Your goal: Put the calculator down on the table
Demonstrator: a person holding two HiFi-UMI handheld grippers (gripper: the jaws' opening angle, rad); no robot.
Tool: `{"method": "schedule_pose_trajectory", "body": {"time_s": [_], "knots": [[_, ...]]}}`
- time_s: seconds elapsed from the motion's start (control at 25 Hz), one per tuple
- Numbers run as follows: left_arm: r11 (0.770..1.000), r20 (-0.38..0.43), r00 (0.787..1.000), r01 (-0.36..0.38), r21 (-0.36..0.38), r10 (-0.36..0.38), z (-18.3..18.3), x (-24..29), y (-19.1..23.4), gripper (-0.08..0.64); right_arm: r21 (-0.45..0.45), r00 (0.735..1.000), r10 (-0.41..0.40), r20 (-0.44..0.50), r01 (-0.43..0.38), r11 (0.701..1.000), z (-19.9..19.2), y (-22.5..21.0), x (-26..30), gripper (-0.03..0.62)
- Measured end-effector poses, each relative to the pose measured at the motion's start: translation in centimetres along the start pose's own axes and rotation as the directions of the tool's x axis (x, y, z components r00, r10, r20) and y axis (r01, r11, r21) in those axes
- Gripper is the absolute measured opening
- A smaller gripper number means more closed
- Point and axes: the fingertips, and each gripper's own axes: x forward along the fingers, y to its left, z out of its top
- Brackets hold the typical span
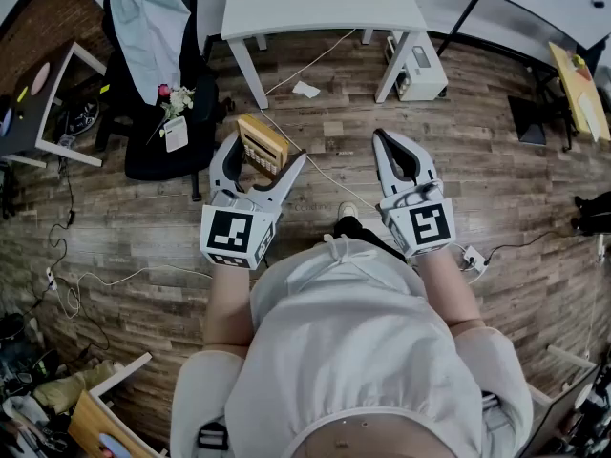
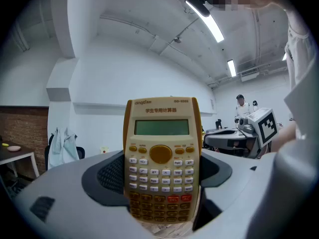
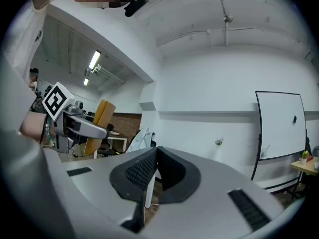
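The beige and orange calculator [image 1: 260,141] stands upright between the jaws of my left gripper [image 1: 264,153], which is shut on its two long edges. In the left gripper view the calculator [image 2: 162,158] fills the middle, with its keys and screen facing the camera. My right gripper [image 1: 384,141] is held level beside it, shut, its pads [image 3: 142,171] pressed together with nothing between them. Both grippers hover above the wooden floor. The white table [image 1: 315,3] stands ahead of them, apart from both.
A black chair [image 1: 158,113] draped with a pale cloth stands at the left, beside a dark desk [image 1: 29,103]. A white box [image 1: 420,65] sits by the table's right leg. Cables run across the floor. A yellow table [image 1: 578,84] is at the far right.
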Motion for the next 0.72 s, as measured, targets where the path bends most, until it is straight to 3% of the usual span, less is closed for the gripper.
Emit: {"method": "schedule_pose_trajectory", "body": {"time_s": [0.36,0.72], "knots": [[1.0,-0.001,1.0,-0.002,-0.003,0.002,-0.2,-0.2,0.6,0.41,0.034,1.0,0.002,0.003,-0.002,0.999,-0.1,0.3,0.1,0.003],[0.999,-0.029,0.999,-0.023,-0.023,0.023,-1.6,0.9,2.1,0.41,0.069,0.998,-0.014,-0.058,0.018,0.997,-2.3,-0.5,2.5,0.005]]}}
